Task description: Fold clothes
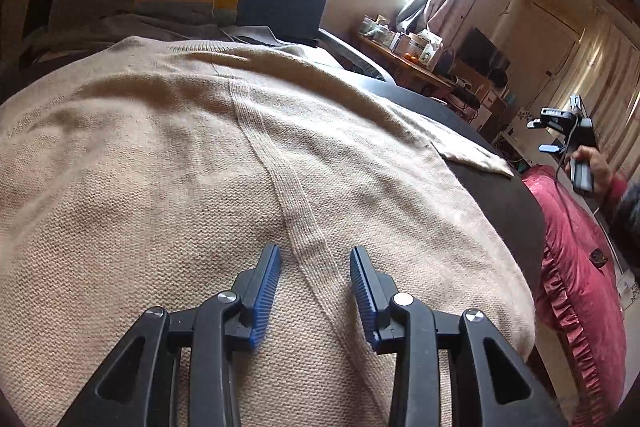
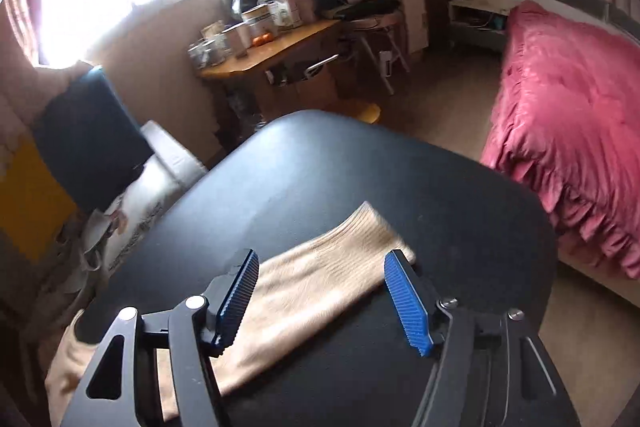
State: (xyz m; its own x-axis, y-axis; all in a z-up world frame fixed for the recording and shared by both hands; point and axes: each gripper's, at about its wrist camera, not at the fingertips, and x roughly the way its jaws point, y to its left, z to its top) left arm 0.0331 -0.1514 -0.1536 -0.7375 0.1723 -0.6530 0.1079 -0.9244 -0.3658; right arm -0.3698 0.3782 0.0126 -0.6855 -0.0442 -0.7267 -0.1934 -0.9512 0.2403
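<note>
A beige knit sweater lies spread flat over the black bench, covering most of the near side; one sleeve stretches out across the bare dark top toward the far edge, its ribbed cuff at the end. The left tool hovers low over the body of the sweater, jaws partly apart and straddling a ribbed knitted band that runs diagonally up the fabric; nothing is pinched between its blue pads, though whether the tips brush the knit is hard to judge through the fisheye. The right tool sits above the sleeve with its jaws standing wide and empty, and from the left wrist view it appears raised well off to the side, held in a hand. The fold looks barely begun, with the sleeve probably next to be brought in over the body; the risk lies in the loose knit, since a shallow pinch may catch only the top layer and drag the sweater askew, or bunch the body under the left tool if that one fails to pin it; a sleeve pulled too briskly may slide the whole garment toward the bench edge beside the red ruffled bedspread.
</note>
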